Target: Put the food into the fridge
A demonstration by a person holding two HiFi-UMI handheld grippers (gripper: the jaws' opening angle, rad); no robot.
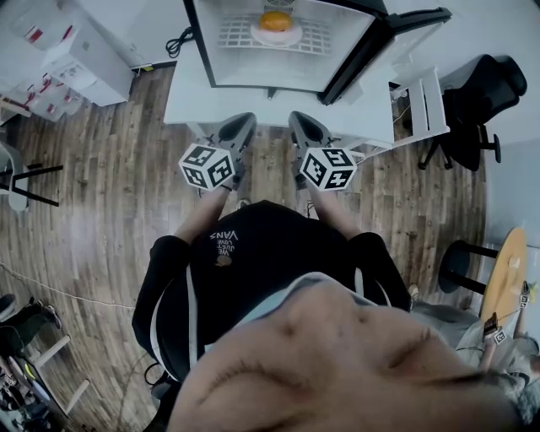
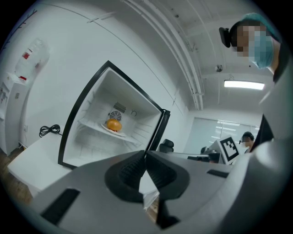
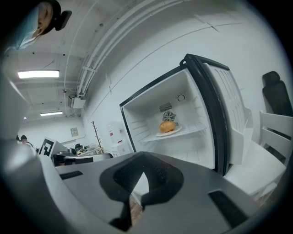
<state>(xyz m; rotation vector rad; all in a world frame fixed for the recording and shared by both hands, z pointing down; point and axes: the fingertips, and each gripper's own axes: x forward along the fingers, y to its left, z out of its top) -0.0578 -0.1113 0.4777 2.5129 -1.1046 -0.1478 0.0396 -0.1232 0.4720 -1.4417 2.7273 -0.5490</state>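
The small white fridge [image 1: 202,51] stands open on a low white platform, its door [image 1: 371,46] swung out to the right. Inside, an orange bun [image 1: 276,20] lies on a white plate [image 1: 276,35] on the wire shelf. The left gripper view shows the bun [image 2: 113,124] straight ahead, and so does the right gripper view, where the bun [image 3: 167,126] sits under the fan grille. My left gripper [image 1: 243,125] and right gripper [image 1: 299,123] are side by side in front of the fridge, apart from it. The left gripper [image 2: 145,154] and the right gripper [image 3: 143,157] are both shut and hold nothing.
A black office chair [image 1: 479,101] and a white slatted chair [image 1: 423,101] stand right of the fridge door. White cabinets [image 1: 80,55] fill the far left, and a black cable [image 1: 177,40] lies by the fridge. A round wooden table [image 1: 506,270] and a stool [image 1: 466,253] are at the right.
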